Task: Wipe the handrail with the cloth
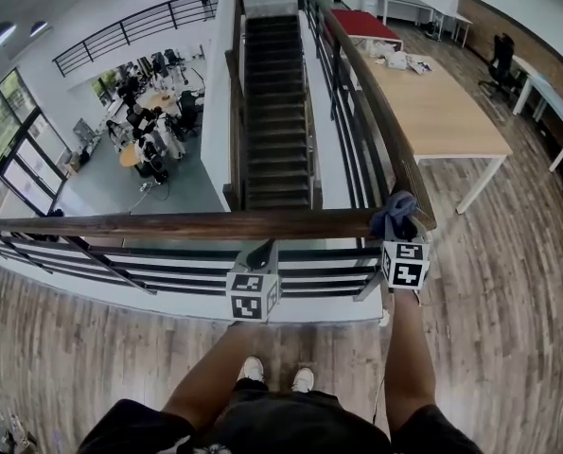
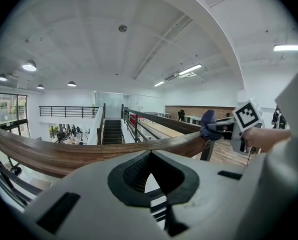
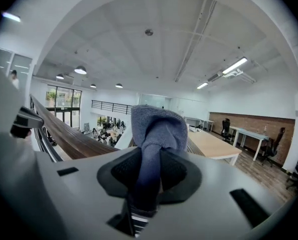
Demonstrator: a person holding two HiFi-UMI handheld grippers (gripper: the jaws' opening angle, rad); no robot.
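At the balcony corner, the cloth sits on the handrail, ready for wiping.

Nearest to the person, the left gripper (image 1: 260, 250) hovers just before the wooden handrail (image 1: 167, 224), its jaws together with nothing between them. A little further, the right gripper (image 1: 401, 235) has its jaws clamped on the blue-grey cloth (image 1: 395, 216), which rests bunched on top of the rail at the corner. To wipe well, I think the cloth should be pressed evenly on the wood and drawn slowly along it; a bunched fold may miss the sides. Beyond, the stairs (image 1: 273, 112) go down, and a long table (image 1: 442, 112) stands to the right.
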